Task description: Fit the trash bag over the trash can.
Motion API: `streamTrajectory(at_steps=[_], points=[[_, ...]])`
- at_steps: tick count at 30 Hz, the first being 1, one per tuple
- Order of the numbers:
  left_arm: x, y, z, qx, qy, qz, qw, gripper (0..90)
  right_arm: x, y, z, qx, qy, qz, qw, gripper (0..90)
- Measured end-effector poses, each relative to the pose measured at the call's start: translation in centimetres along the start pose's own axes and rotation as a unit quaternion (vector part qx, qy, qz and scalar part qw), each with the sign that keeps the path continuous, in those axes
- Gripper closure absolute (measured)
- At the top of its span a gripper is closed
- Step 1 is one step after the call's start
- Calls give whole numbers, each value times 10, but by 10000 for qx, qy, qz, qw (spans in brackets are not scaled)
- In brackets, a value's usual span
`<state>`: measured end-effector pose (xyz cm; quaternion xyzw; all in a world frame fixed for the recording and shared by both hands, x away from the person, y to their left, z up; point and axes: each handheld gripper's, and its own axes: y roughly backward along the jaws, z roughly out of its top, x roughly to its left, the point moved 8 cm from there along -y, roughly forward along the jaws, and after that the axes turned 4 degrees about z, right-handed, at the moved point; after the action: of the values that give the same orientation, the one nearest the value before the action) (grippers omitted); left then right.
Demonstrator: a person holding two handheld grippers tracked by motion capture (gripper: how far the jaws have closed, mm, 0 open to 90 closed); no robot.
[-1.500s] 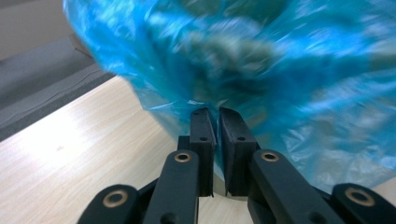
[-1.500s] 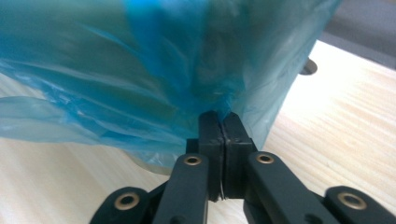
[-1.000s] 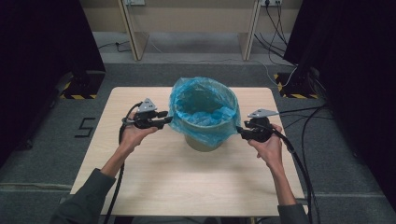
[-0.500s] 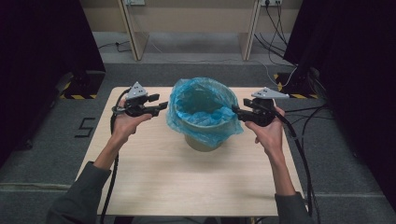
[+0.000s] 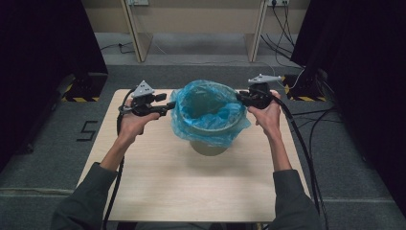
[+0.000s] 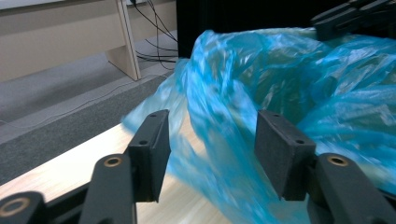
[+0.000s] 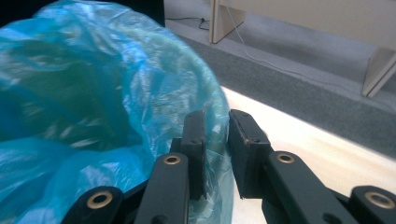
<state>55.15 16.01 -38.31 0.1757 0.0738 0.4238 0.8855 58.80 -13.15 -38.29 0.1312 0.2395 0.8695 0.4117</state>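
Note:
A grey bin (image 5: 208, 148) lined with a blue plastic bag (image 5: 210, 111) stands mid-table. The bag's rim is folded out over the bin's edge. My left gripper (image 5: 171, 105) is at the bag's left side, and in the left gripper view it (image 6: 210, 140) is open wide with loose blue film (image 6: 303, 84) bulging between and beyond the jaws. My right gripper (image 5: 240, 97) is at the bag's right rim. In the right gripper view it (image 7: 217, 135) is nearly closed, with a fold of the blue bag (image 7: 93, 93) pinched in the narrow gap.
The wooden table (image 5: 191, 187) is bare around the bin. Grey carpet, cables (image 5: 306, 115) and wooden desk legs (image 5: 134, 33) lie beyond the far edge. Dark curtains flank both sides.
Both hands have moved away from the person and upward, from the bin's sides to the bag's upper rim. The right gripper now has bag film between its jaws.

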Motion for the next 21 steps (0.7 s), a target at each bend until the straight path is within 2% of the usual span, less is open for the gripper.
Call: streamTrajectory(at_steps=[4, 5, 7, 9, 12, 13, 15, 18, 21], points=[[5, -13, 5, 35, 194, 25, 9998, 430, -4, -12, 8, 118, 144, 4, 9998, 748], [6, -16, 4, 71, 168, 2, 9998, 456, -4, -13, 9, 121, 146, -25, 9998, 736], [10, -21, 2, 94, 212, -63, 9997, 541, -1, -12, 12, 81, 168, -53, 9998, 712], [10, -25, -4, 126, 355, -346, 9987, 676, 2, -10, 12, 56, 197, -21, 9998, 690], [8, -30, -9, 135, 445, -521, 9976, 831, 6, -6, 11, 73, 222, -30, 9997, 678], [7, -32, -11, 163, 437, -555, 9974, 857, 7, -5, 11, 60, 219, -21, 9997, 676], [7, -34, -17, 250, 289, -497, 9980, 890, 8, -2, 11, 58, 224, -51, 9997, 672], [3, -40, -34, 450, 185, -509, 9975, 894, 10, 5, 10, -2, 183, -78, 9998, 653], [2, -41, -48, 571, 88, -488, 9971, 894, 9, 13, 8, -29, 142, -232, 9996, 611]])
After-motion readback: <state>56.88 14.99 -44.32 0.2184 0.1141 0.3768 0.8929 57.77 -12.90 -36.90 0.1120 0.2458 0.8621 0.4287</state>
